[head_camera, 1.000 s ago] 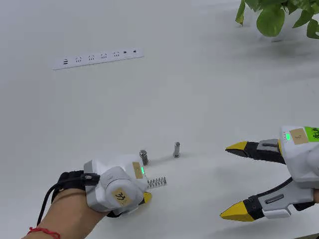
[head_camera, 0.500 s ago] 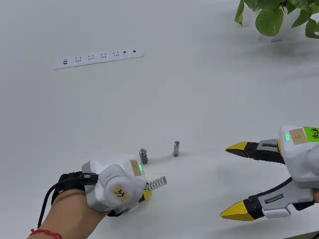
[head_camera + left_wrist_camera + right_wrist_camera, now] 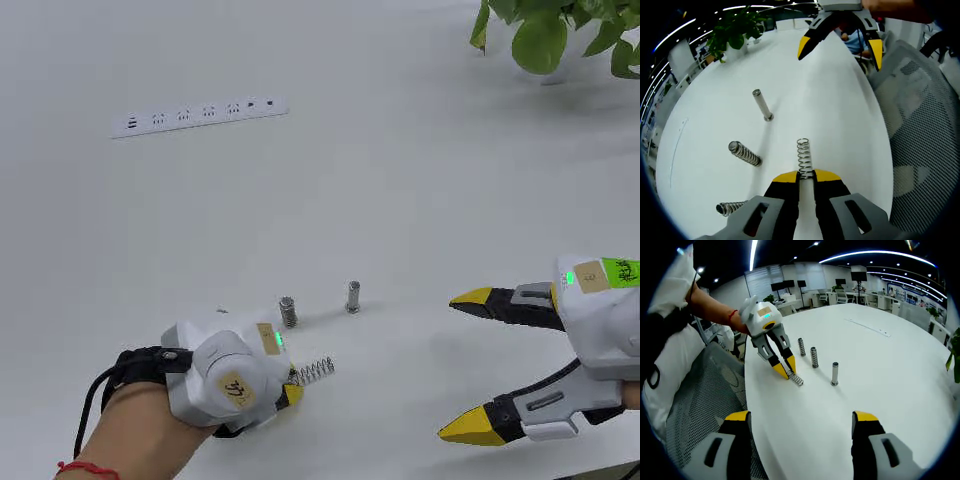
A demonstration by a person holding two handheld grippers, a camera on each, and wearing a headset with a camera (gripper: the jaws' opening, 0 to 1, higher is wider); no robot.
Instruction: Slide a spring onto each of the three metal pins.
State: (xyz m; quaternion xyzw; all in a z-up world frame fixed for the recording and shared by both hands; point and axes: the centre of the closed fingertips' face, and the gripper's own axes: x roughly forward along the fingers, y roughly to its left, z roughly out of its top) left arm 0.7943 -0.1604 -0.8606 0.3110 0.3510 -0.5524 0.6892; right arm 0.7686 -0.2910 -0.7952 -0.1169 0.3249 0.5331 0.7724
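My left gripper (image 3: 805, 176) is shut on the near end of a loose spring (image 3: 804, 156), which lies low over the white table (image 3: 400, 200). Ahead of it stands a bare metal pin (image 3: 762, 105). A second pin (image 3: 745, 153) wears a spring, and a third pin (image 3: 731, 207) beside my jaws does too. In the head view the held spring (image 3: 313, 371) sticks out of the left gripper (image 3: 292, 385), just in front of the sprung pin (image 3: 288, 311) and the bare pin (image 3: 353, 296). My right gripper (image 3: 460, 365) hangs open at the right with nothing in it, well apart from the pins.
A white power strip (image 3: 198, 113) lies at the back left of the table. Plant leaves (image 3: 560, 30) hang over the back right corner. A mesh office chair (image 3: 710, 385) stands beside the table edge in the right gripper view.
The left gripper has tilted and shifted slightly with the spring still in its jaws. The right gripper has drifted a little to the left. The pins have not moved.
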